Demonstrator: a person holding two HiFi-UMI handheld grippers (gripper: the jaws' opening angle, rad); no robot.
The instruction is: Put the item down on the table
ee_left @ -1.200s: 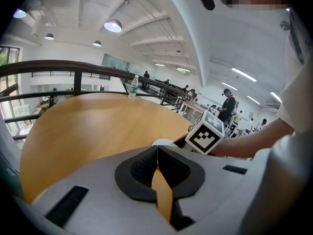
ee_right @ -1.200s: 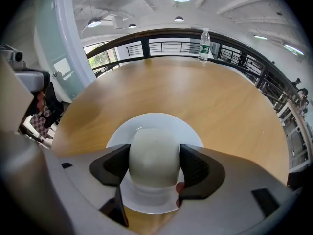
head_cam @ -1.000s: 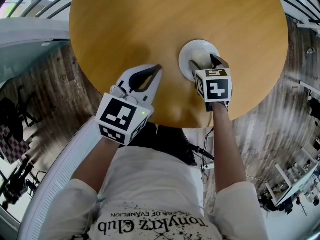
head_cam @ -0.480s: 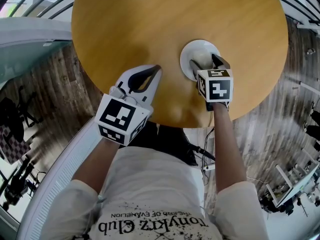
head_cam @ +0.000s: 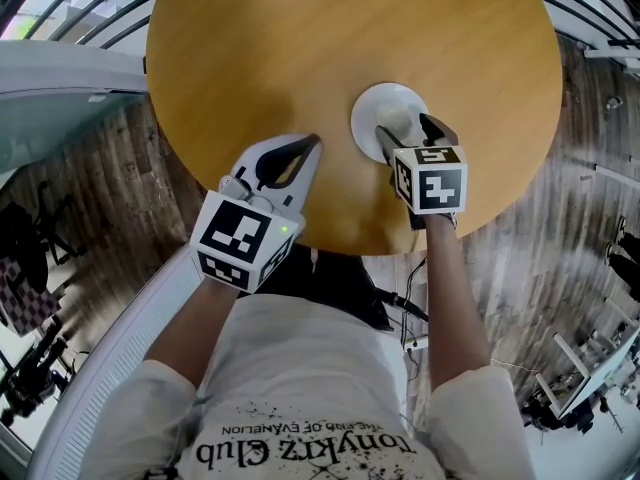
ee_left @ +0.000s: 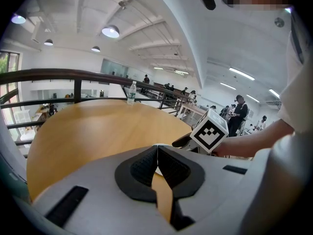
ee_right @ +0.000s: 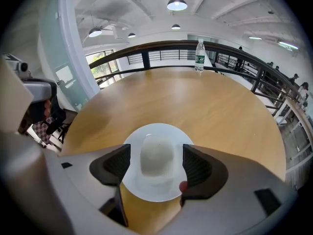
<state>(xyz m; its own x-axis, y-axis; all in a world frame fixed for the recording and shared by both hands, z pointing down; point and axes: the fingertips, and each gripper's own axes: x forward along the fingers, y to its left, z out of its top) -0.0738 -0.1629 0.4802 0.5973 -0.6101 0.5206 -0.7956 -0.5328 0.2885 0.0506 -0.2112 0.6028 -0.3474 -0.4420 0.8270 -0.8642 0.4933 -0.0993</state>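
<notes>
Your right gripper point(ee_right: 155, 166), fingers spread, straddles the white dish point(ee_right: 157, 146) on the tabletop point(ee_right: 195, 102); left gripper point(ee_left: 157, 156) fingers pressed together. Withdraw crooked and you could drag it.

My right gripper point(head_cam: 405, 128) has its jaws apart around the white dish point(ee_right: 156, 155), with gaps on both sides. Ahead, bare table point(ee_right: 205, 106) runs to a bottle point(ee_right: 199, 57) at the far rim, with a railing point(ee_right: 146, 49) behind.

The round dish point(head_cam: 388, 106) is white, the round wooden tabletop point(head_cam: 300, 48) honey-yellow, the right gripper point(head_cam: 404, 125) pale grey with black fingers point(ee_right: 198, 168) and a black-and-white patterned cube point(head_cam: 432, 178).
</notes>
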